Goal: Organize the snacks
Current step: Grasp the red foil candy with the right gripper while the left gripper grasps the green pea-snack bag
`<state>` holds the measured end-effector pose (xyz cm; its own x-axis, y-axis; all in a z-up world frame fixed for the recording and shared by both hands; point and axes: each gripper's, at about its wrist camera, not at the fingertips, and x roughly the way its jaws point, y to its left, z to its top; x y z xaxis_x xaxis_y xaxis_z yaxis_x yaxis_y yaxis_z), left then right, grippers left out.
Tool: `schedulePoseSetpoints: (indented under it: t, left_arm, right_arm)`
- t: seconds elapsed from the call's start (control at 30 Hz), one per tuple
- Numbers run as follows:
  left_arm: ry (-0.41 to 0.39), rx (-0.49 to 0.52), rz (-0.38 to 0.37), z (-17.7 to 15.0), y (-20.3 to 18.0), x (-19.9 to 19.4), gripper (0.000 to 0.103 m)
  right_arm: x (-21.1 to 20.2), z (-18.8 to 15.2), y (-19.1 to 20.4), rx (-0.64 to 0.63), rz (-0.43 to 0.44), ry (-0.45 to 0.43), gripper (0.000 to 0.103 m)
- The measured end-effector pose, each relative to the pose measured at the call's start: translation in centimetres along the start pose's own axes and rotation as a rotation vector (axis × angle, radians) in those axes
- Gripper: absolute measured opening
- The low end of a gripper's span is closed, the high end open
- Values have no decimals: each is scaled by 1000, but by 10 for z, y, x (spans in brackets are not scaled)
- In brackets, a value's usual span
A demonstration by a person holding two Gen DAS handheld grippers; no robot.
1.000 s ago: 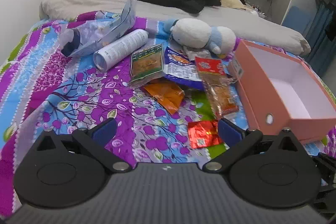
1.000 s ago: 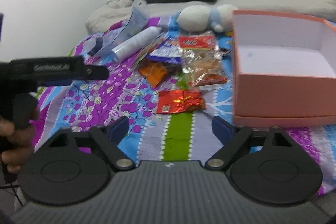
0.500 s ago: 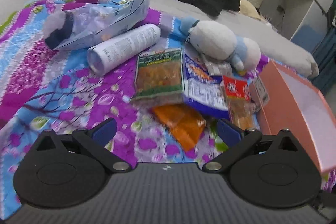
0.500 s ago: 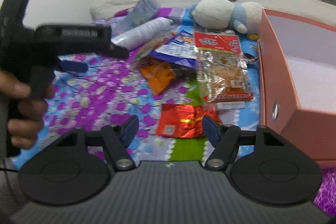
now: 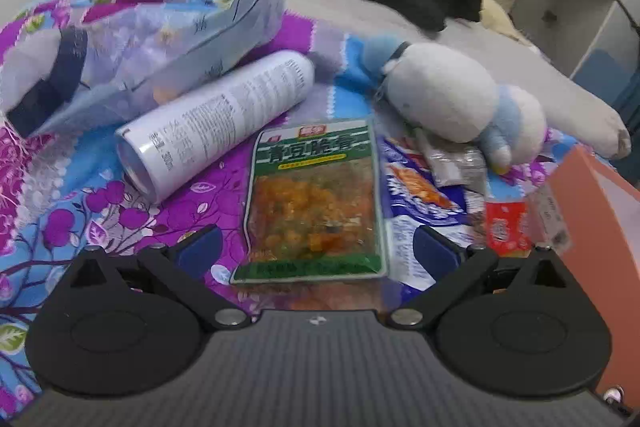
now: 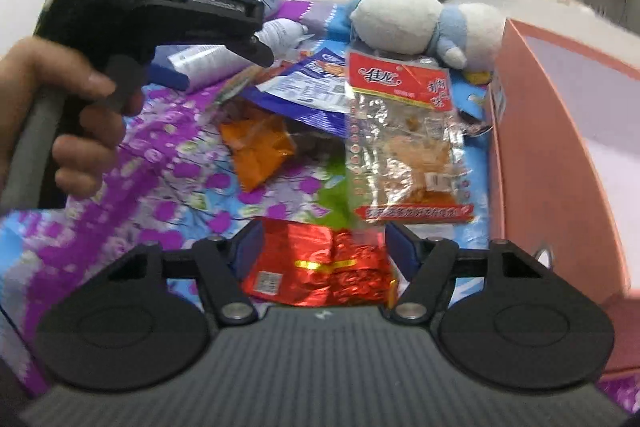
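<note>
Green-bordered and clear-fronted, a flat plastic snack packet (image 5: 316,203) lies on the purple floral bedspread (image 5: 120,203), right between the spread fingers of the left gripper (image 5: 316,251), which grips nothing. Beside it lie a blue-and-white crinkly snack bag (image 5: 416,203) and, at the right edge, the salmon-pink cardboard box (image 5: 600,211). A white spray can (image 5: 216,119) and a white-and-blue plush toy (image 5: 460,103) crowd the packet; neither is a snack, so they only get in the way.

In the right wrist view, the right gripper (image 6: 324,247) sits half-open around a red foil packet (image 6: 320,267), not yet pinching it. Ahead lie an orange pouch (image 6: 256,147) and a clear red-topped packet (image 6: 404,143). The box interior, as far as visible, looks empty, so I judge the sorting barely begun.
</note>
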<state>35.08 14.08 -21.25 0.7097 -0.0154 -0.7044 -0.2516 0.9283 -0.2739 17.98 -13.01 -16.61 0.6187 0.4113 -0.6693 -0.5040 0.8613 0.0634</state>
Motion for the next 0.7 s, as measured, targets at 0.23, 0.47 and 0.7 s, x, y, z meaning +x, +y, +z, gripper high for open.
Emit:
schedulePoseSetpoints:
  t: [0.23, 0.47, 0.7]
  left_arm:
    - [29, -77, -29, -4, 12, 27, 95]
    - [10, -88, -53, -11, 13, 25, 87]
    - [19, -91, -68, -15, 18, 10, 71]
  right_arm:
    - [15, -5, -4, 39, 2, 73, 70]
    - [16, -7, -7, 67, -23, 104, 68]
    - [8, -5, -9, 68, -68, 92, 41]
